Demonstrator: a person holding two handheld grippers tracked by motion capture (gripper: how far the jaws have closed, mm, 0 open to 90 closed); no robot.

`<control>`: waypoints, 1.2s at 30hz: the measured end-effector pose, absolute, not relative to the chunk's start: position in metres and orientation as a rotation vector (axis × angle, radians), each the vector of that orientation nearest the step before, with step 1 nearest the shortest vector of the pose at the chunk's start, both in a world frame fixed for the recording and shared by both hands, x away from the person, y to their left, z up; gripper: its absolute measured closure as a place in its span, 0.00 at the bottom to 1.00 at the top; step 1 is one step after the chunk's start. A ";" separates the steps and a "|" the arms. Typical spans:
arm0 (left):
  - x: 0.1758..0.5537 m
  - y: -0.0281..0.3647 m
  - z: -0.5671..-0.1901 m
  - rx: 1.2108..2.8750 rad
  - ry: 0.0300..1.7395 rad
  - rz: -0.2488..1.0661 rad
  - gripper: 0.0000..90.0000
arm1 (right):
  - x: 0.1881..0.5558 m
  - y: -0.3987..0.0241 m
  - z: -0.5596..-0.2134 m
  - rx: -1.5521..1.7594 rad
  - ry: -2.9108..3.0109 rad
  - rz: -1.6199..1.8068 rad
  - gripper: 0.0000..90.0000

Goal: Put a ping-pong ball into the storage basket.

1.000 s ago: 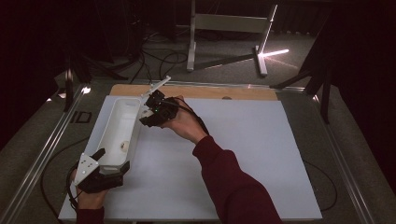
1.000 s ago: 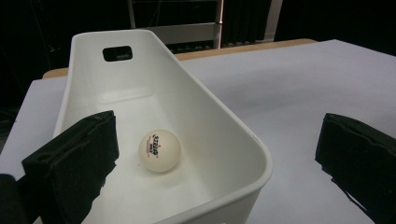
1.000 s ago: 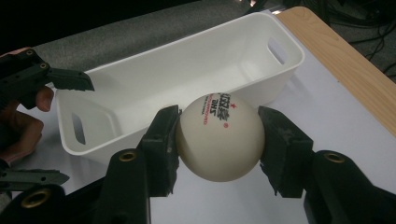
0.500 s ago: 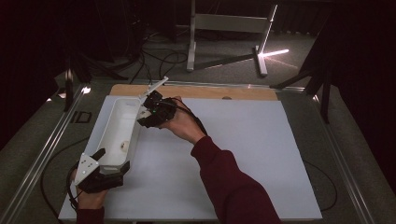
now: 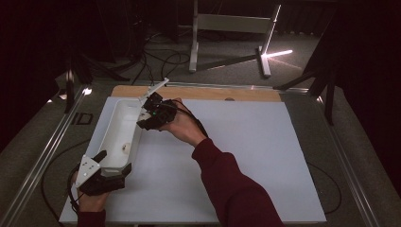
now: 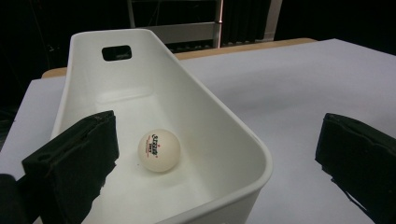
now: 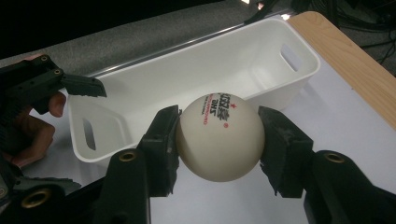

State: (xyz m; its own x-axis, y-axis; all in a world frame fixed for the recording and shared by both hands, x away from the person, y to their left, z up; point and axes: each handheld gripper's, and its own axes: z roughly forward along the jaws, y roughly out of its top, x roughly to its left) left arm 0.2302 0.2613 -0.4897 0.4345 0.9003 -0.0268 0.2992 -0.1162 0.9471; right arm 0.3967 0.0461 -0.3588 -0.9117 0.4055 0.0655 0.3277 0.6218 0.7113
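While the right hand-held gripper (image 7: 218,135) clamps a white ping-pong ball (image 7: 219,136) at the centre of its view, above the white bin's (image 5: 124,124) far end, the left hand-held gripper (image 6: 210,158) stands released, straddling the bin's near wall at lower left on the worktop (image 5: 246,142). A second ball (image 6: 159,150) lies inside the bin.

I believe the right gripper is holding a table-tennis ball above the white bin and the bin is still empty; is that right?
Not quite: the white bin already holds one ball, as the left gripper view shows. The right gripper does hold a table-tennis ball.
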 end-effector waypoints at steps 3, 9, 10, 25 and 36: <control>0.230 0.261 -0.490 1.654 1.060 0.728 0.00 | 0.396 0.047 -0.359 0.617 2.738 1.168 0.56; 0.230 0.262 -0.490 1.652 1.062 0.727 0.00 | 0.394 0.050 -0.359 0.610 2.738 1.178 0.56; 0.230 0.262 -0.490 1.652 1.061 0.727 0.00 | 0.394 0.050 -0.359 0.610 2.737 1.182 0.56; 0.230 0.262 -0.489 1.654 1.059 0.726 0.00 | 0.389 0.059 -0.360 0.578 2.739 1.212 0.56; 0.230 0.261 -0.490 1.653 1.059 0.726 0.00 | 0.388 0.062 -0.361 0.574 2.738 1.216 0.56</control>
State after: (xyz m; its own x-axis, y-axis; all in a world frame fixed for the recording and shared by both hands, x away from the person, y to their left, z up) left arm 0.2303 0.2615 -0.4895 0.4360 0.8995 -0.0274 0.2982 -0.1156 0.9475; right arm 0.3878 0.0619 -0.3609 -0.9250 0.3738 0.0677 0.3008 0.6121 0.7313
